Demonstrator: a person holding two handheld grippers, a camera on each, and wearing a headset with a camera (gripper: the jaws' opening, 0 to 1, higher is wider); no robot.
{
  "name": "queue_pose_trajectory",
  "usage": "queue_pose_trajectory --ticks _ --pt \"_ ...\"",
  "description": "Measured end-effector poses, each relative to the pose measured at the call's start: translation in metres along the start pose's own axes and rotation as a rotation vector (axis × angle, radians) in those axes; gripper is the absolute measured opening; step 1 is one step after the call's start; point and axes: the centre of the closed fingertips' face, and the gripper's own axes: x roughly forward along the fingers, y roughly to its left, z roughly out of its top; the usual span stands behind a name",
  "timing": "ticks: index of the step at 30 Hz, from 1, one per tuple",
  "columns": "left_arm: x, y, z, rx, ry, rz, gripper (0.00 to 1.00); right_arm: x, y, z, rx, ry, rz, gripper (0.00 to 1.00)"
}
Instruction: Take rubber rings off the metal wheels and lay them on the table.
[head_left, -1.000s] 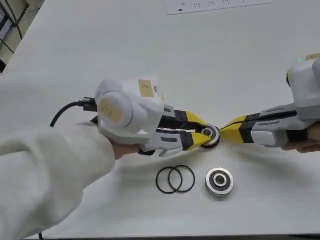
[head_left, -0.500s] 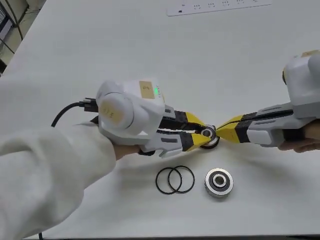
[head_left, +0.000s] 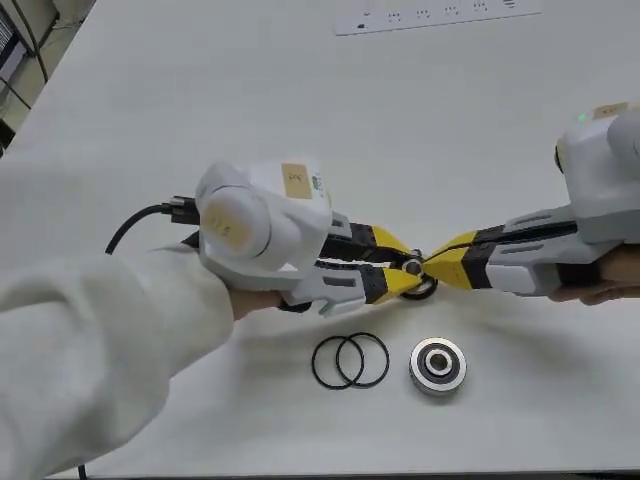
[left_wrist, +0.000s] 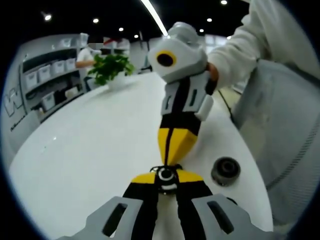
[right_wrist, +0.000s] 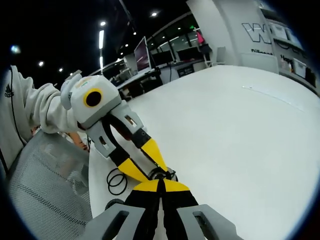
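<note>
Clamping a metal wheel (head_left: 413, 267) near the table's (head_left: 300, 120) front edge.
The left gripper (head_left: 405, 272) is holding it; the right gripper (head_left: 430, 270) is pinching narrow at its rim; two rubber rings (head_left: 350, 360) are lying nearby.

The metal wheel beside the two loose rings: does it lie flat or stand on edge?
Flat: the metal wheel shows its full round face and hub upward on the table.

Smooth matt white table (head_left: 200, 80); shiny metal wheel (head_left: 438, 362); thin black rubber rings (head_left: 350, 360); soft pale cloth sleeve (head_left: 90, 340)
</note>
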Motion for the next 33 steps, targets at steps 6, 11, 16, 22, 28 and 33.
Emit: queue_pose_trajectory --ticks 6,11,16,22,28,33 --pt "0.000 0.000 0.000 0.004 0.005 0.007 0.14 0.001 0.004 0.005 -0.011 -0.012 0.012 0.00" --pt "0.000 -0.001 0.001 0.009 0.018 0.020 0.14 -0.001 -0.001 0.004 0.015 -0.010 -0.001 0.00" --pt "-0.001 -0.004 0.004 -0.021 0.019 0.015 0.18 -0.003 -0.001 0.006 0.019 -0.006 -0.009 0.00" --pt "-0.008 -0.013 0.010 -0.004 0.015 -0.004 0.23 -0.007 0.000 0.008 0.004 0.000 -0.018 0.00" --pt "-0.021 -0.016 0.025 -0.001 -0.021 0.009 0.29 -0.014 0.005 0.014 -0.022 -0.005 -0.028 0.00" --pt "-0.038 -0.013 0.042 -0.005 -0.064 0.043 0.34 -0.021 0.008 0.019 -0.033 -0.016 -0.039 0.00"
